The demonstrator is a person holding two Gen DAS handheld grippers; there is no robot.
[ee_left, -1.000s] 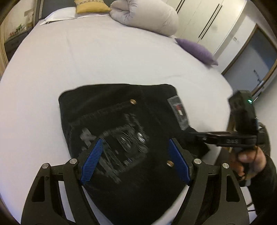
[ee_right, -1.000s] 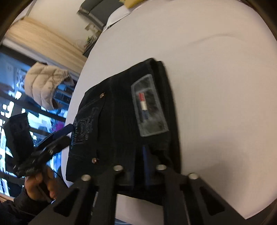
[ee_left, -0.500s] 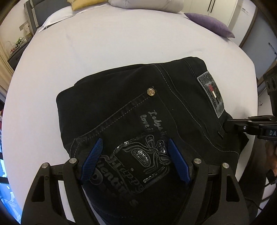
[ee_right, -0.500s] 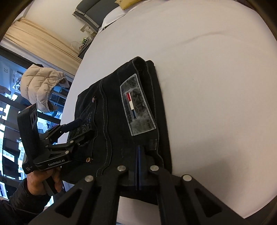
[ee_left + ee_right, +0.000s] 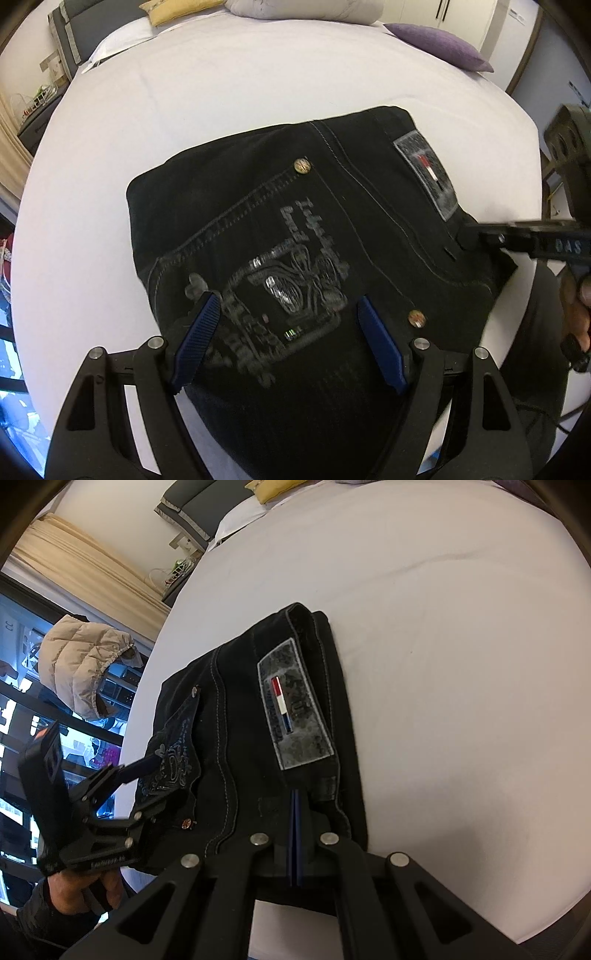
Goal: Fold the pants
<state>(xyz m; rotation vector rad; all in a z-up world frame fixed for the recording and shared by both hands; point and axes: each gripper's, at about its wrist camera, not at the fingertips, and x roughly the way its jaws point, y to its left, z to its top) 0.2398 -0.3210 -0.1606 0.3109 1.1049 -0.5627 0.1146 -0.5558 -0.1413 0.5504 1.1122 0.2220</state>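
Left gripper (image 5: 288,325), jaws spread wide, hangs over the embroidered back pocket (image 5: 280,273) of the folded black pants (image 5: 229,206). Right gripper (image 5: 295,805), jaws closed flat together at the waistband edge, enters the left view from 3 o'clock. Pants lie on the white bed (image 5: 221,96); grey patch (image 5: 293,705) at 1 o'clock, pillows (image 5: 436,44) beyond at 12.

White letters "DAS" show on the right gripper (image 5: 466,236); script on the black pants (image 5: 332,236) pocket is unreadable.
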